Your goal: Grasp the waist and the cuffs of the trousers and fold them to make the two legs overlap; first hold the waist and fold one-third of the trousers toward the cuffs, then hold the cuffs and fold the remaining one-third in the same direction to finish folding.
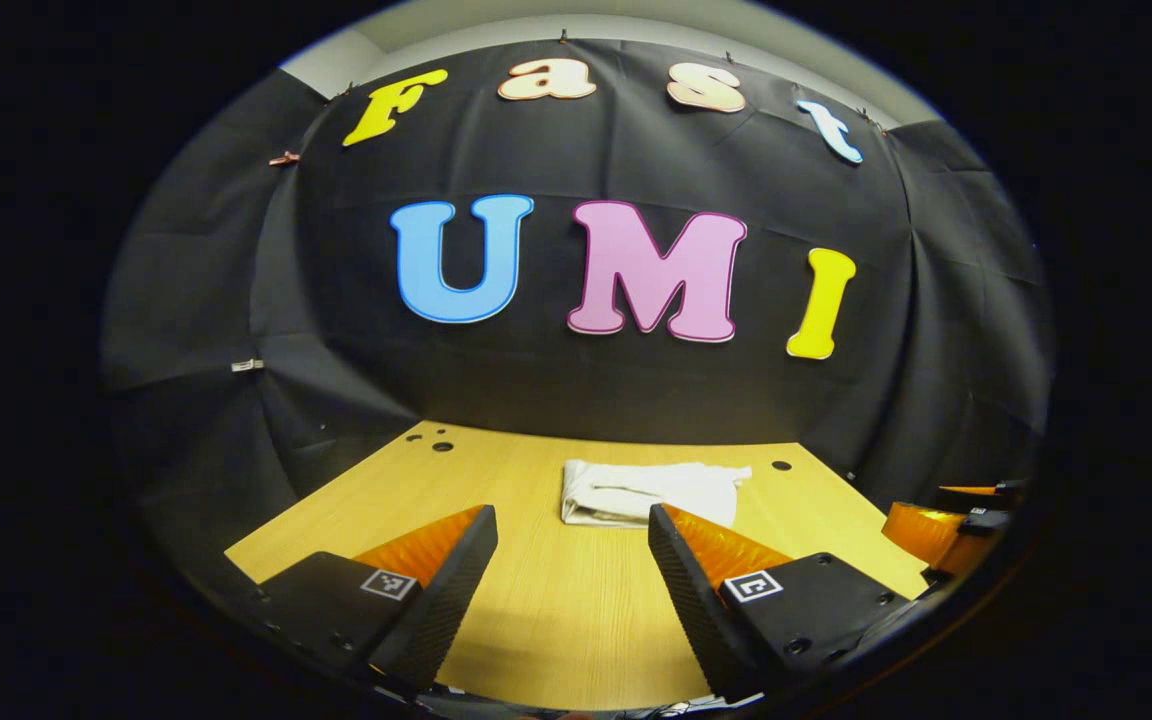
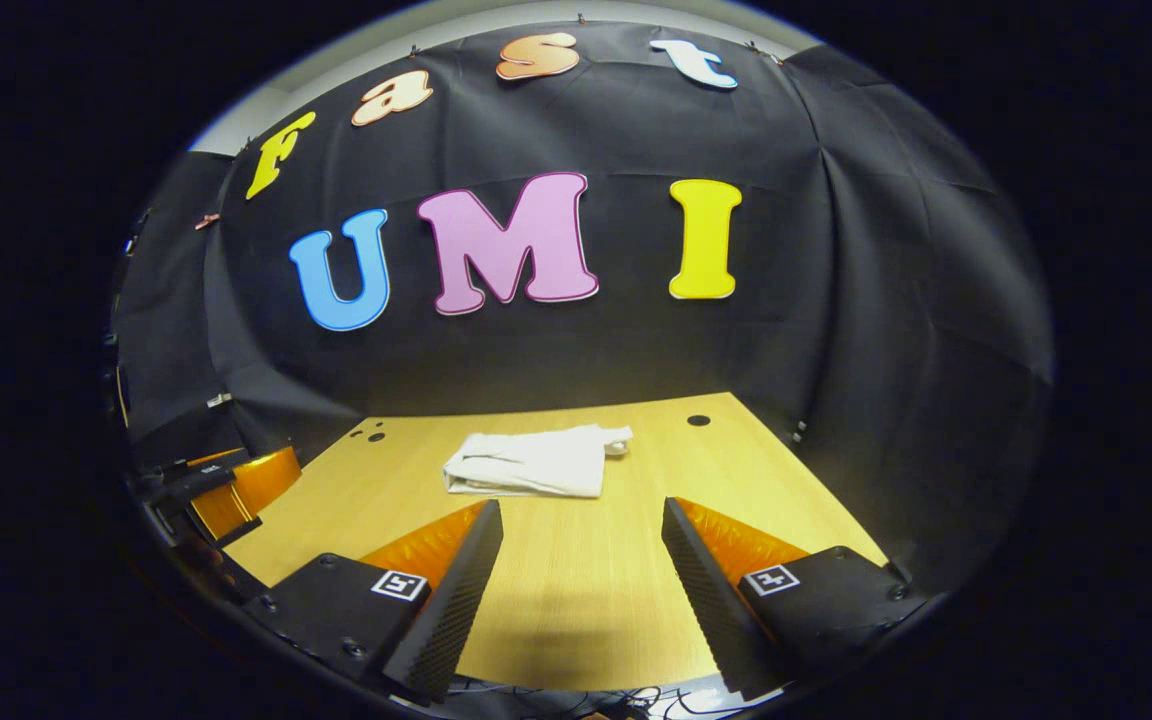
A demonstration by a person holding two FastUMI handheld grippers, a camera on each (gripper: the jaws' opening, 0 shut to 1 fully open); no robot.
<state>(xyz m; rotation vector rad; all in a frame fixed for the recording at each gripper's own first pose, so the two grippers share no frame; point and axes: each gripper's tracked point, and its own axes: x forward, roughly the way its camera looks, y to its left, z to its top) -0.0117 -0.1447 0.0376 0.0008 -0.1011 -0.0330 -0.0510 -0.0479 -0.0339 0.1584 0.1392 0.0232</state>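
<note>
Left gripper (image 1: 572, 520) spread wide, grasping nothing, fingers hanging above bare wooden table (image 1: 536, 610). Right gripper (image 2: 582, 515) likewise released, empty, held back from work. White trousers (image 1: 648, 492) lie as compact folded bundle at table's middle, well apart from both claws, nearer black booth wall (image 1: 636, 390). Bundle sits flat, layers stacked; folding judged complete, claws pulled clear so cloth stays undisturbed.
</note>
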